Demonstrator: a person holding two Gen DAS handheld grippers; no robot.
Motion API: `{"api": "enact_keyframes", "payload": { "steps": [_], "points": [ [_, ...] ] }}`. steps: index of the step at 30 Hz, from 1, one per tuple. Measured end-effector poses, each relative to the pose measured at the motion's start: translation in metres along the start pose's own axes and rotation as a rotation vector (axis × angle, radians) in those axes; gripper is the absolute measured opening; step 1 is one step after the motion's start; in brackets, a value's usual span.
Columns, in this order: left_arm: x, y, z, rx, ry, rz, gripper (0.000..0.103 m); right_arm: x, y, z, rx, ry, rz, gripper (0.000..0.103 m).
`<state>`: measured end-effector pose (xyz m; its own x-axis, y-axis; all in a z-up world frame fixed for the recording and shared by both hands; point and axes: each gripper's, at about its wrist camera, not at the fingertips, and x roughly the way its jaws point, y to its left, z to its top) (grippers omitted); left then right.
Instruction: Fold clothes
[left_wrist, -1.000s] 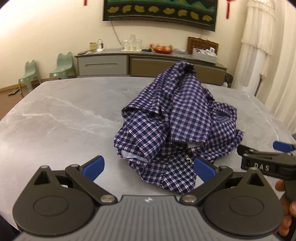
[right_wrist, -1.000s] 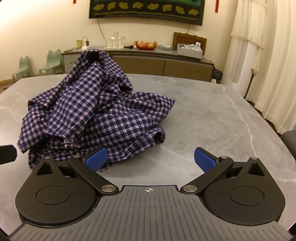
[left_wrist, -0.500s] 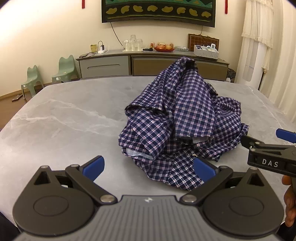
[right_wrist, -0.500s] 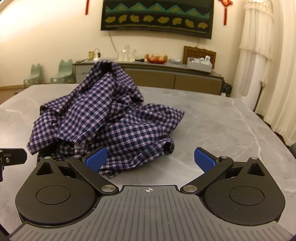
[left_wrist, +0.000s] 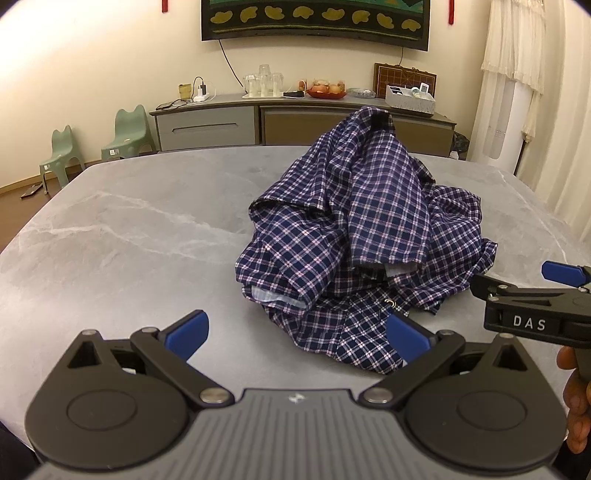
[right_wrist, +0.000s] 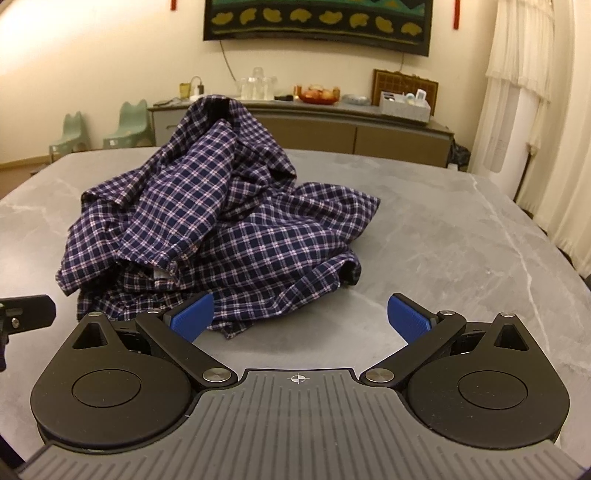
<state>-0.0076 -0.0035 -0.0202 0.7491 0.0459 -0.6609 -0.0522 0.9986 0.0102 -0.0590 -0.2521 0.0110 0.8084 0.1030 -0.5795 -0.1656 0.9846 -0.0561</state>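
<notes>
Plaid shirt (left_wrist: 354, 236) lies crumpled in a heap on the grey marble-look worktop (left_wrist: 140, 229), right of centre in the left wrist view, left of centre in the right wrist view (right_wrist: 207, 221). One part stands up in a peak toward the far side; a cuff or hem opening with pale lining faces the near edge. No fold made yet; nothing is spread flat.

Left gripper (left_wrist: 295, 332): blue pads wide apart, holding nothing, held low just short of the shirt's near edge, its right pad overlapping the hem in view.

Right gripper (right_wrist: 299, 314): likewise wide apart and empty, its left pad at the shirt's near-right hem. It also shows at the right edge of the left wrist view (left_wrist: 532, 291).

Judgement: both are set side by side facing the heap to take two separate points on the near hem, so the shirt can be lifted and shaken flat before folding.
</notes>
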Motion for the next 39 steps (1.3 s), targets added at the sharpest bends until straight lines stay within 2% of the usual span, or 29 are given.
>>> {"api": "enact_keyframes", "payload": {
  "steps": [6,7,8,9,10,12,13,14,15,18,26,28,29,30,32,36,39],
  "points": [
    [0.001,-0.002,-0.001,0.001,0.0,-0.004,0.102,0.0,0.003,0.0,-0.009,0.0,-0.006,0.101],
    [0.001,-0.002,-0.001,0.001,-0.002,-0.007,0.1,0.0,0.003,0.0,-0.011,0.001,-0.003,0.1],
    [0.001,-0.003,-0.001,0.003,-0.003,-0.01,0.093,0.0,0.003,0.0,-0.014,0.001,0.0,0.096],
    [0.001,-0.003,-0.001,0.005,-0.005,-0.012,0.08,0.0,0.003,0.0,-0.017,0.005,0.001,0.088],
    [0.001,-0.004,-0.001,0.009,-0.005,-0.013,0.072,0.001,0.003,0.0,-0.021,0.009,0.002,0.082],
    [0.002,-0.005,-0.003,0.016,-0.004,-0.014,0.04,0.003,0.003,0.0,-0.025,0.021,0.008,0.04],
    [0.003,-0.005,-0.003,0.019,-0.003,-0.014,0.032,0.004,0.003,0.0,-0.02,0.03,0.02,0.031],
    [0.004,-0.005,-0.004,0.02,-0.001,-0.017,0.018,0.005,0.002,-0.001,-0.016,0.038,0.034,0.015],
    [0.004,-0.005,-0.004,0.019,0.001,-0.021,0.005,0.005,0.001,-0.001,-0.013,0.041,0.049,0.005],
    [0.005,-0.004,-0.005,0.015,-0.004,-0.03,0.0,0.002,0.004,-0.001,-0.026,0.026,0.065,0.0],
    [0.007,0.001,-0.003,-0.014,-0.001,-0.041,0.001,0.001,0.007,0.0,-0.039,0.02,0.057,0.0],
    [0.009,0.002,-0.002,-0.02,0.008,-0.042,0.009,0.003,0.006,-0.001,-0.03,0.028,0.049,0.007],
    [0.009,0.004,-0.002,-0.032,0.007,-0.043,0.028,0.004,0.005,-0.001,-0.023,0.033,0.047,0.016],
    [0.009,0.006,-0.001,-0.049,0.0,-0.05,0.061,0.005,0.005,-0.001,-0.018,0.037,0.045,0.039],
    [0.007,0.011,0.001,-0.082,-0.021,-0.065,0.087,0.006,0.005,-0.002,-0.019,0.035,0.039,0.063],
    [0.008,0.018,0.006,-0.104,-0.027,-0.056,0.09,0.007,0.007,-0.001,-0.024,0.03,0.028,0.08],
    [0.01,0.022,0.008,-0.119,-0.024,-0.047,0.094,0.008,0.008,-0.001,-0.024,0.032,0.027,0.083]
  ]
}}
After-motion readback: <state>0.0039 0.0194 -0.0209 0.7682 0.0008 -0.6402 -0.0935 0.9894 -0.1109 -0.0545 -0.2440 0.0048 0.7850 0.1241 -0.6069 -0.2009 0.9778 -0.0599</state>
